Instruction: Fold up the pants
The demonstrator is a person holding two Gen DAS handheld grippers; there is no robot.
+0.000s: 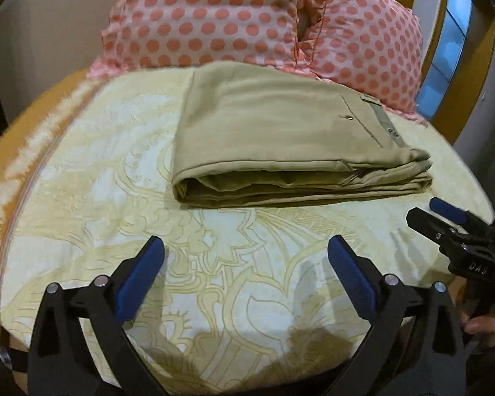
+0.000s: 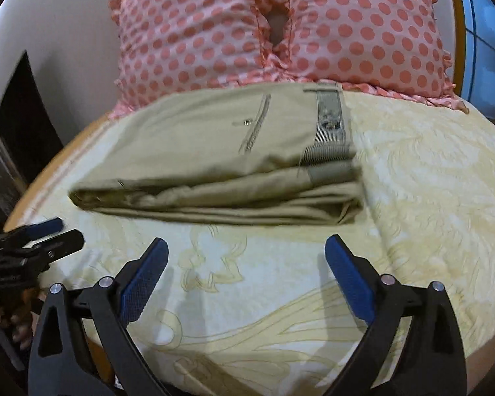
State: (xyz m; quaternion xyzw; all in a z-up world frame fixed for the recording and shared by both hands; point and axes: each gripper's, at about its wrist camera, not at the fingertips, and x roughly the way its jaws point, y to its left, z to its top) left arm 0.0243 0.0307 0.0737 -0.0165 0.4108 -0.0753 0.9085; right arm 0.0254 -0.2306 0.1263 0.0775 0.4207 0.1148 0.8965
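Khaki pants (image 1: 280, 138) lie folded in a flat stack on the yellow patterned bed cover (image 1: 122, 217), waistband to the right. They also show in the right wrist view (image 2: 214, 155). My left gripper (image 1: 246, 247) is open and empty, held above the cover in front of the stack. My right gripper (image 2: 246, 247) is open and empty, in front of the stack's right half. The right gripper shows at the right edge of the left wrist view (image 1: 429, 211), the left gripper at the left edge of the right wrist view (image 2: 62, 231). Neither touches the pants.
Two pink polka-dot pillows (image 1: 247, 16) stand right behind the pants; they also show in the right wrist view (image 2: 280, 23). The bed's orange edge (image 1: 23, 138) runs along the left. A window (image 2: 481, 46) is at the right. A dark opening (image 2: 19, 122) is at the left.
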